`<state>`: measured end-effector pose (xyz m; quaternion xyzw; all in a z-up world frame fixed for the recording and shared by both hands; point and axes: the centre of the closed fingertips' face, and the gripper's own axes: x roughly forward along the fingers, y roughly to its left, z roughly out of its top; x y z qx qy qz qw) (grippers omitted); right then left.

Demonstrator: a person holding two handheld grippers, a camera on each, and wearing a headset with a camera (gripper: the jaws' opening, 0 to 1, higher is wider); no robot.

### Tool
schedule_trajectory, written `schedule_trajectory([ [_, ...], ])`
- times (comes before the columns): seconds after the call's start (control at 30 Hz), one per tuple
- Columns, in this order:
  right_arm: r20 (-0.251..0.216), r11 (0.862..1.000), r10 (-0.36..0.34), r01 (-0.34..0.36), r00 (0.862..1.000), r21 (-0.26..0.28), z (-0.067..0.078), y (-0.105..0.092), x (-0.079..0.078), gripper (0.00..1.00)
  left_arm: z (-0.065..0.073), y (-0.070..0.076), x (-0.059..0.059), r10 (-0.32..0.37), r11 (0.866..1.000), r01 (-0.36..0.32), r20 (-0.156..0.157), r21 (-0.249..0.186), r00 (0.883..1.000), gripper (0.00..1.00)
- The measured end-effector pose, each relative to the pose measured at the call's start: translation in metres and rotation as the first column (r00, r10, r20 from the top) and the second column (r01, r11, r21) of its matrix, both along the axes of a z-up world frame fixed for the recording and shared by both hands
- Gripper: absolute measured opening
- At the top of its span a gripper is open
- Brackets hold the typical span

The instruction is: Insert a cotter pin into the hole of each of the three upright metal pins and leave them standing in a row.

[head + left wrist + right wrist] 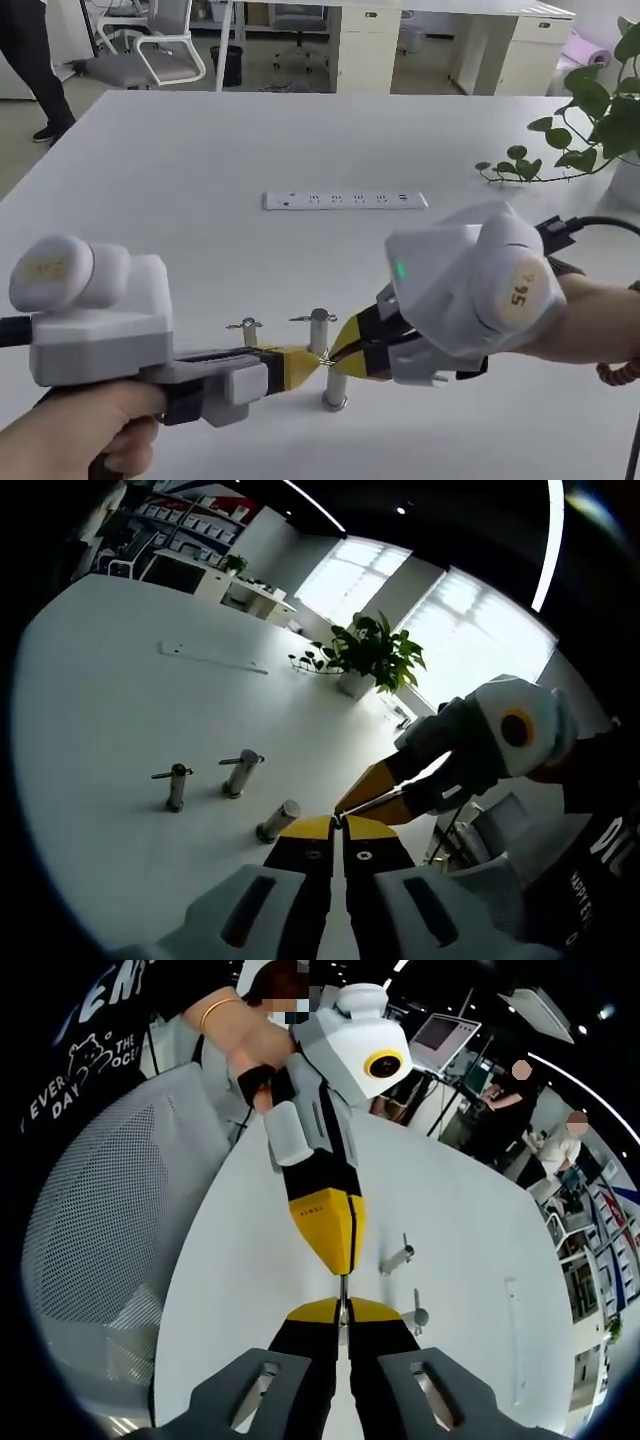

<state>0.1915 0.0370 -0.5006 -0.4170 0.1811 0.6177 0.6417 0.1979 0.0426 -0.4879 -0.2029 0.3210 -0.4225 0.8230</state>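
While you hold both grippers low over the counter's (200, 160) near edge, their yellow tips meet nose to nose. Your left gripper (310, 362) reaches in from the left, with your hand (75, 435) on its grip. Your right gripper (338, 352) comes in from the right. Between the tips sits the loose cotter (324, 359), a thin bright sliver. In the right gripper view it runs straight from the left gripper's clenched tip down into the right gripper's own clenched jaws (343, 1290), so each gripper pinches one end of it.

Three metal pins stand upright near the near edge. The bare pin (334, 388) is nearest you, just below the meeting tips, and its top is hidden behind them in the head view. Just behind it stands the middle pin (318, 328), and the left pin (245, 332) stands beside that one. Each of these two has a fitted cotter (243, 324) lying crosswise through its top.

Farther back, about mid-counter, lies a power strip (345, 200). A plant (590, 110) trails over the right edge.
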Motion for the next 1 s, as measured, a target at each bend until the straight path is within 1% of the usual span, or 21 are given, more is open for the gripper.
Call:
schedule_trajectory([
  [0.07,-0.012,1.000,-0.010,0.010,1.000,0.010,0.000,0.001,0.000,0.00,0.001,0.001,0.001,0.006,1.000,-0.006,-0.004,-0.007,1.000,0.00],
  [0.17,-0.028,1.000,-0.020,0.021,0.999,0.017,0.000,0.001,0.001,0.00,0.001,0.002,0.001,0.005,1.000,-0.005,-0.002,-0.003,1.000,0.00],
  [0.23,-0.066,0.998,-0.040,0.042,0.997,0.039,0.000,0.002,0.000,0.00,0.001,0.002,0.001,-0.001,1.000,0.000,0.011,0.006,1.000,0.00],
  [0.3,-0.108,0.994,-0.067,0.075,0.992,0.075,0.002,0.003,0.001,0.00,0.002,0.003,0.001,-0.006,1.000,0.006,0.030,0.013,1.000,0.00],
  [0.33,-0.145,0.991,-0.082,0.096,0.986,0.093,0.002,0.004,0.000,0.00,0.002,0.003,0.001,-0.010,1.000,0.009,0.040,0.019,0.999,0.00],
  [0.4,-0.207,0.986,-0.104,0.128,0.973,0.104,0.002,0.002,-0.001,0.00,0.002,0.004,0.001,-0.020,0.999,0.017,0.065,0.041,0.998,0.00],
  [0.43,-0.244,0.981,-0.124,0.156,0.962,0.114,0.003,0.001,-0.001,0.00,0.000,0.005,0.001,-0.026,0.998,0.021,0.084,0.062,0.996,0.00],
  [0.47,-0.254,0.979,-0.130,0.164,0.959,0.120,0.003,0.001,0.000,0.00,0.000,0.005,0.000,-0.029,0.997,0.023,0.087,0.068,0.996,0.00],
  [0.53,-0.309,0.973,-0.138,0.187,0.941,0.138,0.005,0.000,-0.002,0.01,-0.001,0.006,0.000,-0.033,0.997,0.026,0.094,0.072,0.995,0.00],
  [0.6,-0.378,0.963,-0.159,0.227,0.912,0.142,0.004,-0.002,-0.003,0.05,-0.003,0.007,-0.002,-0.046,0.995,0.036,0.111,0.093,0.993,0.00],
  [0.63,-0.415,0.959,-0.165,0.244,0.895,0.145,0.004,-0.003,-0.004,0.06,-0.004,0.008,-0.003,-0.058,0.994,0.045,0.122,0.104,0.991,0.00],
  [0.7,-0.460,0.955,-0.160,0.255,0.873,0.153,0.004,-0.004,-0.006,0.08,-0.003,0.008,-0.006,-0.081,0.992,0.065,0.143,0.111,0.986,0.00],
  [0.73,-0.476,0.953,-0.158,0.260,0.865,0.156,0.003,-0.005,-0.007,0.08,-0.002,0.007,-0.008,-0.091,0.991,0.073,0.156,0.114,0.984,0.00],
  [0.77,-0.517,0.950,-0.153,0.269,0.842,0.157,0.003,-0.006,-0.011,0.09,-0.003,0.008,-0.009,-0.105,0.989,0.084,0.169,0.124,0.980,0.00],
  [0.8,-0.550,0.950,-0.145,0.271,0.823,0.154,0.003,-0.006,-0.015,0.09,-0.003,0.008,-0.010,-0.114,0.987,0.090,0.179,0.134,0.977,0.00],
  [0.83,-0.590,0.943,-0.143,0.290,0.795,0.161,0.004,-0.006,-0.017,0.09,-0.003,0.008,-0.010,-0.122,0.985,0.097,0.187,0.140,0.975,0.00],
  [0.87,-0.603,0.937,-0.148,0.305,0.784,0.167,0.004,-0.006,-0.017,0.10,-0.002,0.008,-0.011,-0.131,0.985,0.105,0.197,0.139,0.972,0.00],
  [0.9,-0.612,0.942,-0.132,0.292,0.780,0.168,0.004,-0.007,-0.019,0.10,-0.001,0.008,-0.012,-0.138,0.985,0.112,0.202,0.134,0.970,0.00],
  [0.93,-0.614,0.942,-0.133,0.292,0.778,0.165,0.003,-0.009,-0.019,0.10,0.001,0.008,-0.013,-0.141,0.985,0.116,0.211,0.124,0.967,0.00],
  [0.97,-0.606,0.943,-0.135,0.289,0.784,0.164,0.003,-0.010,-0.018,0.11,0.002,0.008,-0.013,-0.143,0.985,0.119,0.218,0.121,0.965,0.00],
  [1.0,-0.605,0.947,-0.121,0.275,0.787,0.167,0.002,-0.012,-0.020,0.11,0.001,0.009,-0.013,-0.147,0.985,0.122,0.222,0.125,0.964,0.00],
])
